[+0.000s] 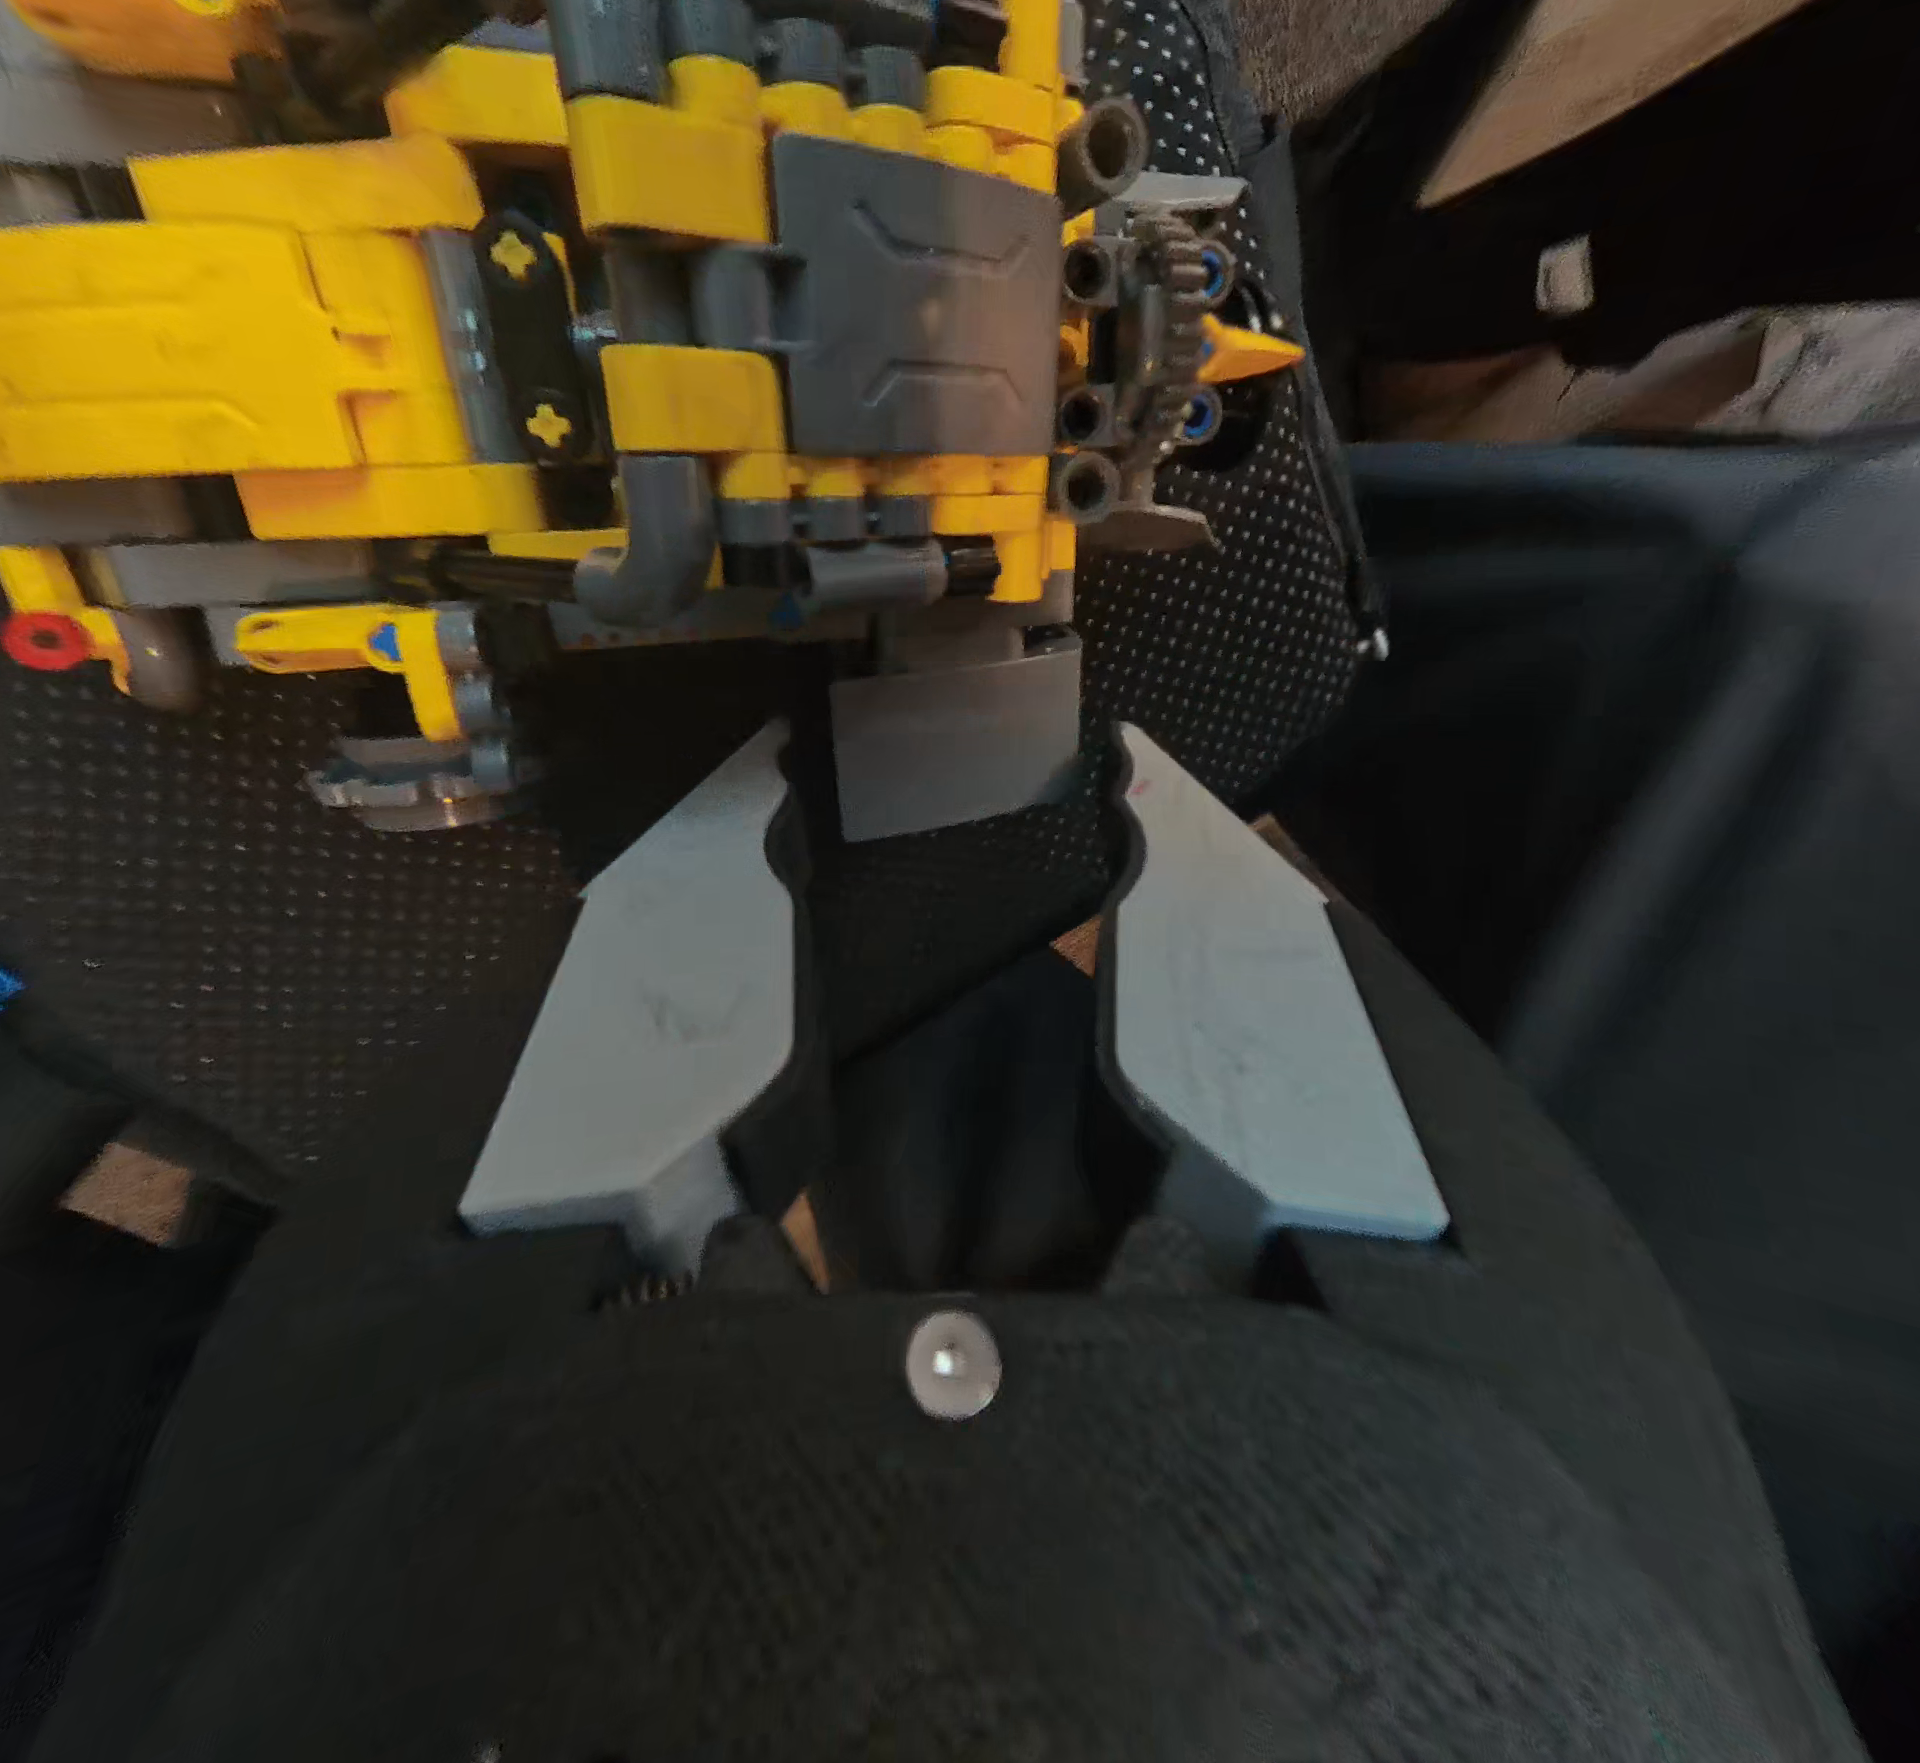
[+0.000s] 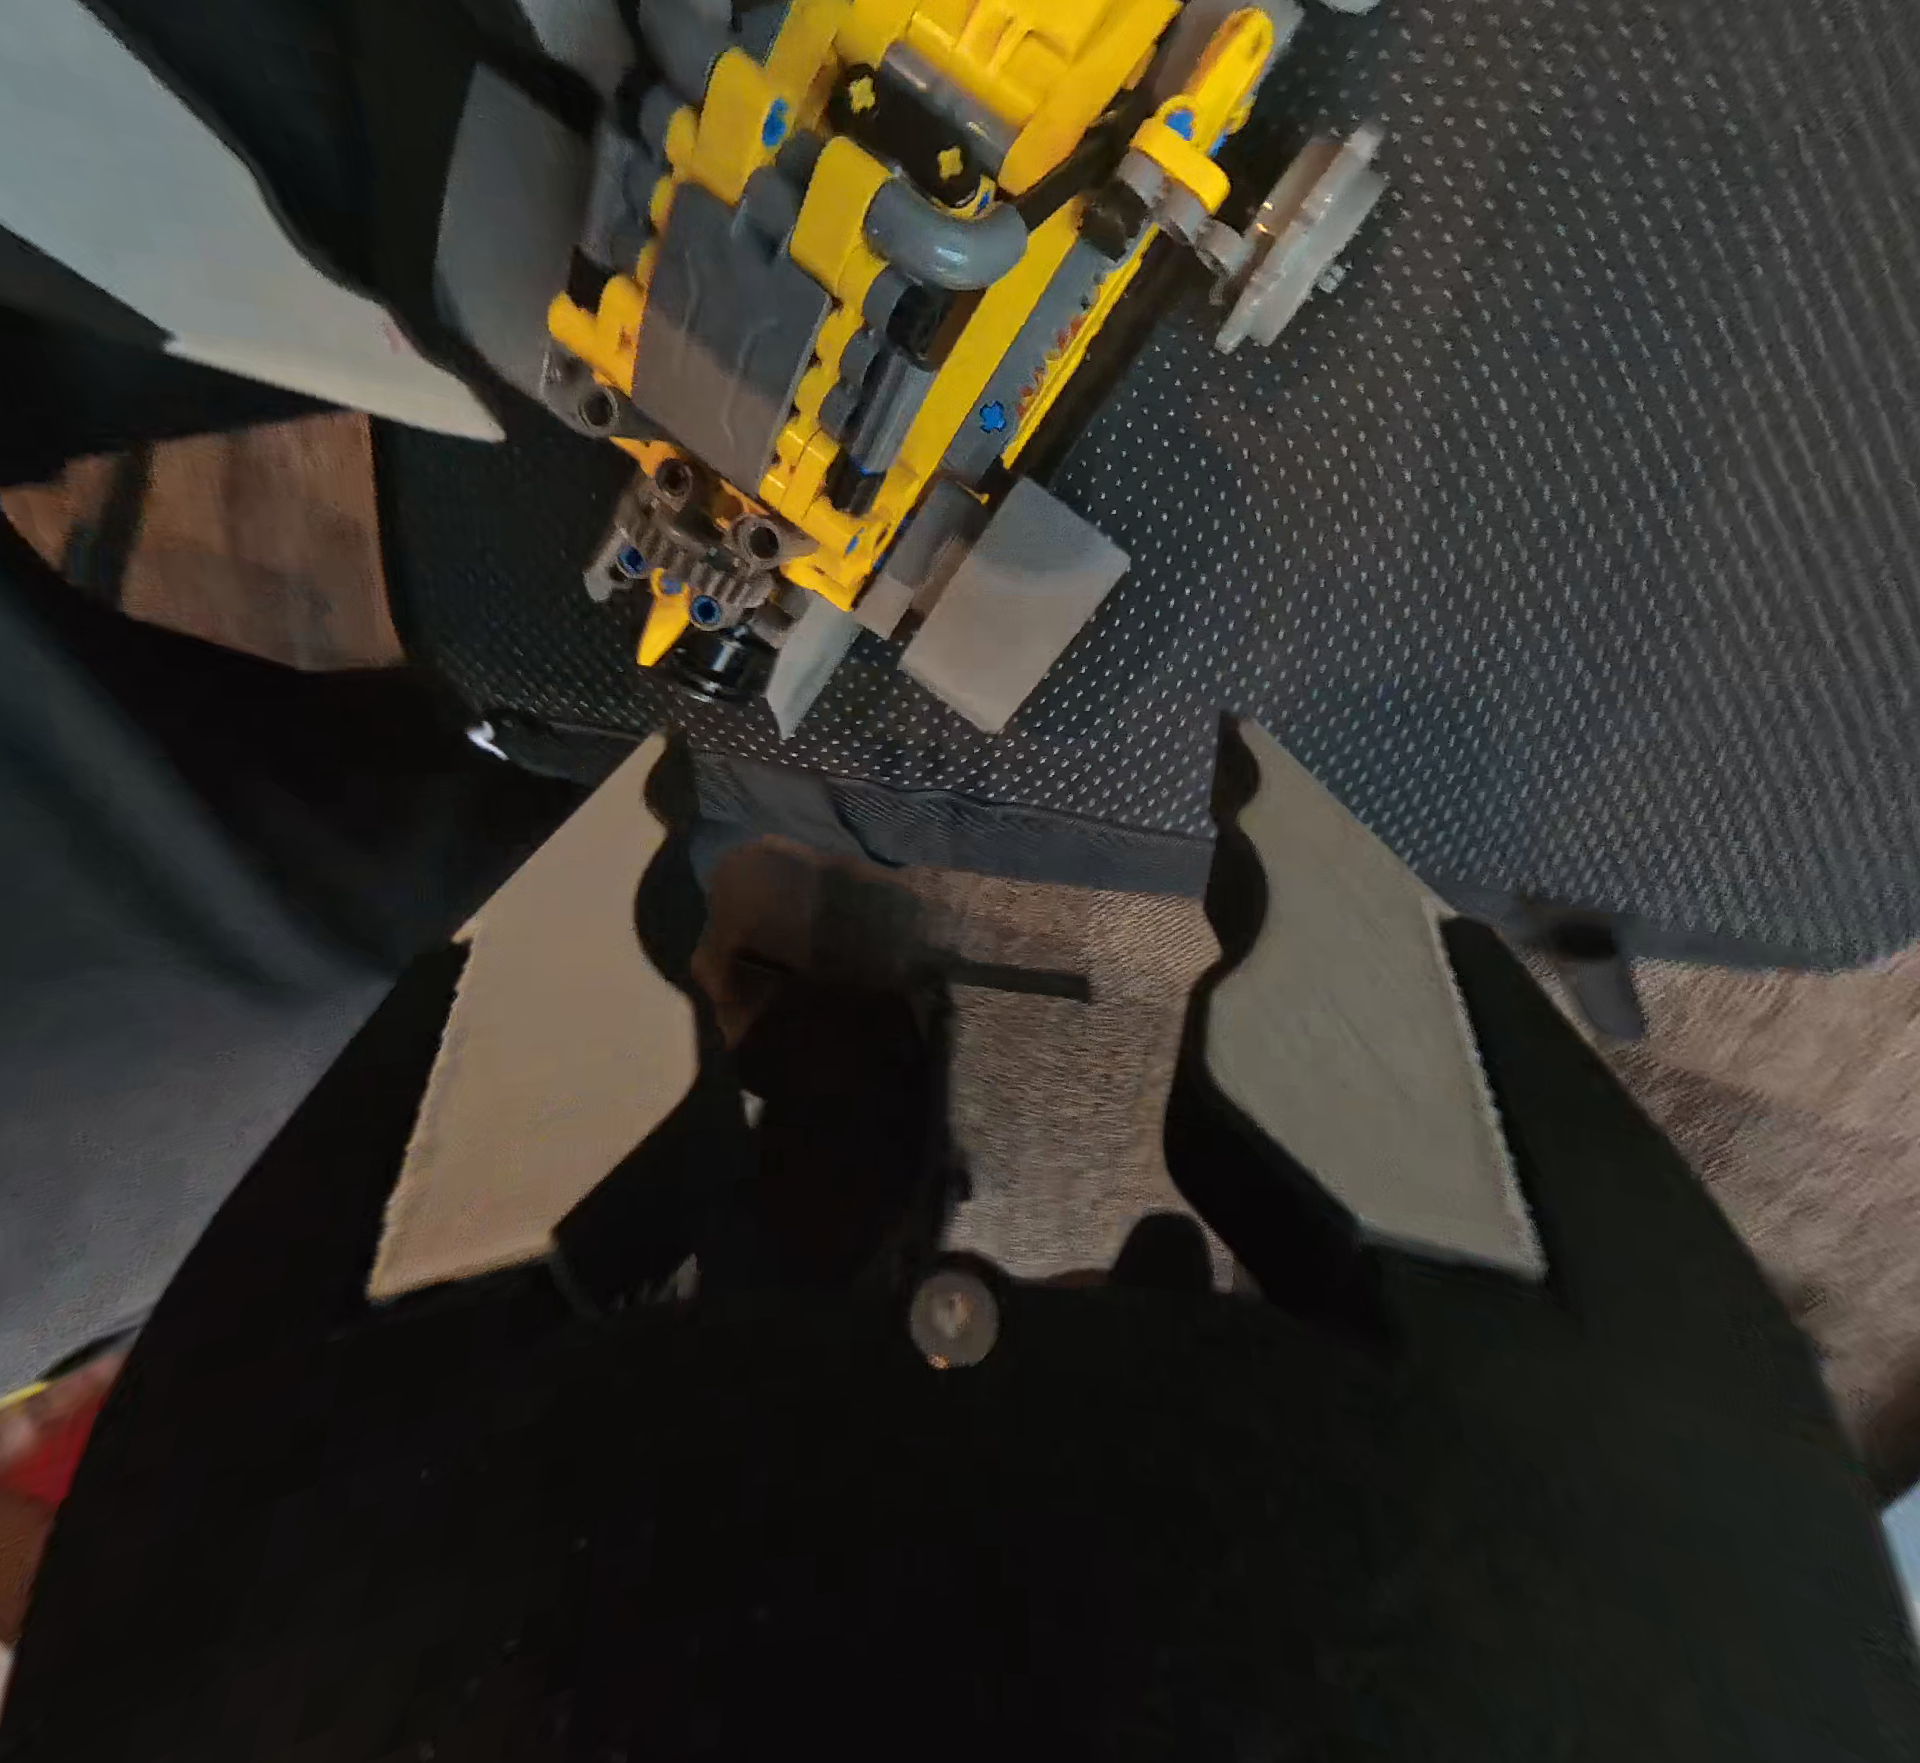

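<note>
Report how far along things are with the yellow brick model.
Done: the yellow brick model lies on the dotted mat and looks largely built. In hand: nothing is gripped. The left gripper is open, its tips flanking a grey panel at the model's end; contact is unclear. The right gripper is open, just short of the model. Left: the pictures do not settle it.
</note>
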A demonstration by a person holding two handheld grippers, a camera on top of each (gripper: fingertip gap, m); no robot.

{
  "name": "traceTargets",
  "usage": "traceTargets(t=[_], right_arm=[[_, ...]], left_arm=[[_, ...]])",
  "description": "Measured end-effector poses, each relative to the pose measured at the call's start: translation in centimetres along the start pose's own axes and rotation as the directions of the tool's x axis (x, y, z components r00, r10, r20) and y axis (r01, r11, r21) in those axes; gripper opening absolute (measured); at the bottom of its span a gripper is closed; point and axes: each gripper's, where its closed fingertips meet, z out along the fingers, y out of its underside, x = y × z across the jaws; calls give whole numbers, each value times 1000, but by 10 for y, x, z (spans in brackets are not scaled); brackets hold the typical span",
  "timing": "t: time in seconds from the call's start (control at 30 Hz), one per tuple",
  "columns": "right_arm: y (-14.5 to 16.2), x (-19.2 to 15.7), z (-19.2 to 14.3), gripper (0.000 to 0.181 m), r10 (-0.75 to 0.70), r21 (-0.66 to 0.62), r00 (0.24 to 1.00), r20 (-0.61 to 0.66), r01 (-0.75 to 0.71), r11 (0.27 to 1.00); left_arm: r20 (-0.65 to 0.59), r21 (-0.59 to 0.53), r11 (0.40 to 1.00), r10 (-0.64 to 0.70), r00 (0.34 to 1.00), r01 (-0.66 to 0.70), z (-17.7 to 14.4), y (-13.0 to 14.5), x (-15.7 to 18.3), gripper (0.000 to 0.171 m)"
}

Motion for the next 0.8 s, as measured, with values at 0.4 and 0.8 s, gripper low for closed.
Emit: traceTargets(t=[0.4, 0.8], right_arm=[[2, -12, 37, 71, -132, 39, 952, 276, 126, 991], [18, -80, 40, 63, 186, 166, 970, 154, -211, 963]], left_arm=[[20, 8, 999, -44, 999, 44, 12, -8, -3, 49], [-74, -197, 858, 469, 880, -474, -5, 0, -15, 51]])
